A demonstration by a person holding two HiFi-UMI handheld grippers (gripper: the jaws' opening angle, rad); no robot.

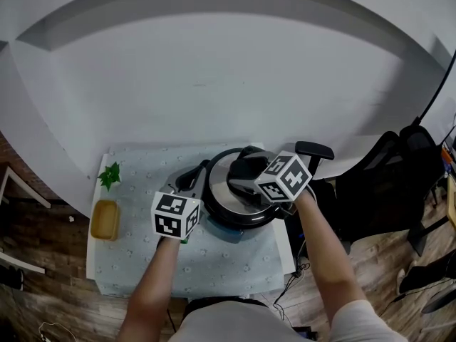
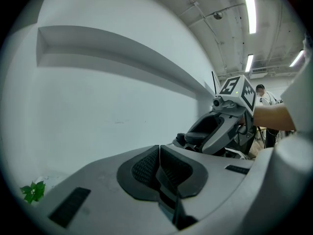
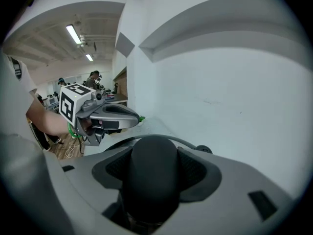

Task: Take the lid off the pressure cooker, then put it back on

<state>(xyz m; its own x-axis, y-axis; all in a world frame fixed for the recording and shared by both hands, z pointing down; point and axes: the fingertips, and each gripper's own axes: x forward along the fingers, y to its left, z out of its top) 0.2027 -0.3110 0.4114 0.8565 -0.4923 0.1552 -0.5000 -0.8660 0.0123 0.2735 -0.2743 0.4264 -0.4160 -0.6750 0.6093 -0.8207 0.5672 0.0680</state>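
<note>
The pressure cooker (image 1: 231,216) stands on a light mat at the table's right half, its steel lid (image 1: 222,184) on top. My right gripper (image 1: 247,168) reaches in from the right and is shut on the lid's black handle (image 3: 149,173), which fills the gap between its pads; the lid's rim (image 3: 188,142) curves behind. My left gripper (image 1: 191,180) sits at the cooker's left side. Its jaws are shut, with a thin dark piece (image 2: 175,210) pinched low between them that looks like the cooker's side handle. Below the jaws, the cooker body is hidden in both gripper views.
A yellow container (image 1: 105,219) and a green sprig (image 1: 109,175) lie at the table's left edge (image 1: 91,241). A white wall rises right behind the table. A black armrest-like piece (image 1: 314,149) and black chairs (image 1: 388,169) stand to the right.
</note>
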